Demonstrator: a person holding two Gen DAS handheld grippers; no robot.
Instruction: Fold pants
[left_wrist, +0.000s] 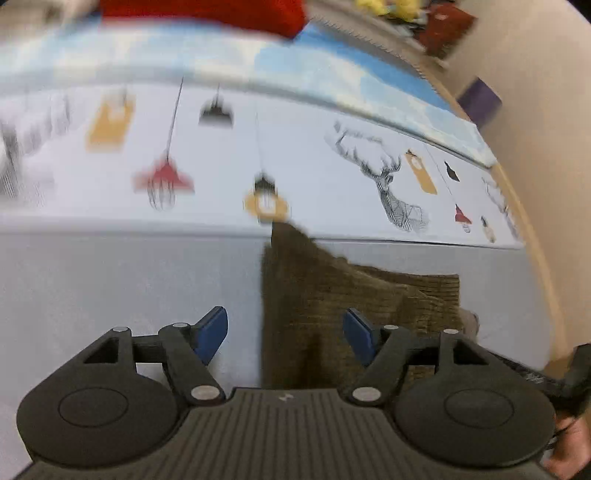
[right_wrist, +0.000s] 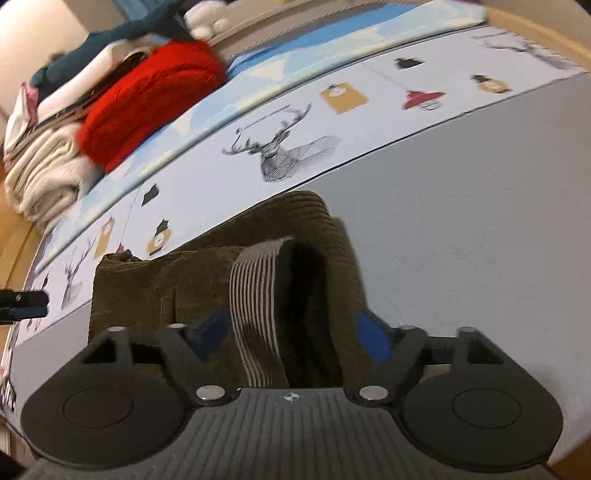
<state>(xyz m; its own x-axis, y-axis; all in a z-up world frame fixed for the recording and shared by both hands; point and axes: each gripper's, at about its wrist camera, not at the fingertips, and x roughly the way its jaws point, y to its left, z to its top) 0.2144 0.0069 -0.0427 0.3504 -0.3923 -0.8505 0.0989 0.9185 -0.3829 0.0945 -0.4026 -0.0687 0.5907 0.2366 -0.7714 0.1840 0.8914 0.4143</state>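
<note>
The olive-brown corduroy pants (left_wrist: 351, 295) lie folded on the grey bed sheet (left_wrist: 110, 288). In the left wrist view my left gripper (left_wrist: 284, 332) is open, its blue pads apart over the left edge of the pants, holding nothing. In the right wrist view the pants (right_wrist: 184, 288) show their open waist with a striped grey waistband (right_wrist: 255, 295). My right gripper (right_wrist: 291, 332) is open, its blue pads on either side of the waistband end, and I cannot tell if they touch the cloth.
A white sheet strip printed with deer and lamps (left_wrist: 391, 184) runs behind the pants, then a blue one (left_wrist: 332, 70). A red knit (right_wrist: 147, 103) and cream folded clothes (right_wrist: 40, 177) are stacked at the far side. The left gripper's tip (right_wrist: 22, 299) shows at the left edge.
</note>
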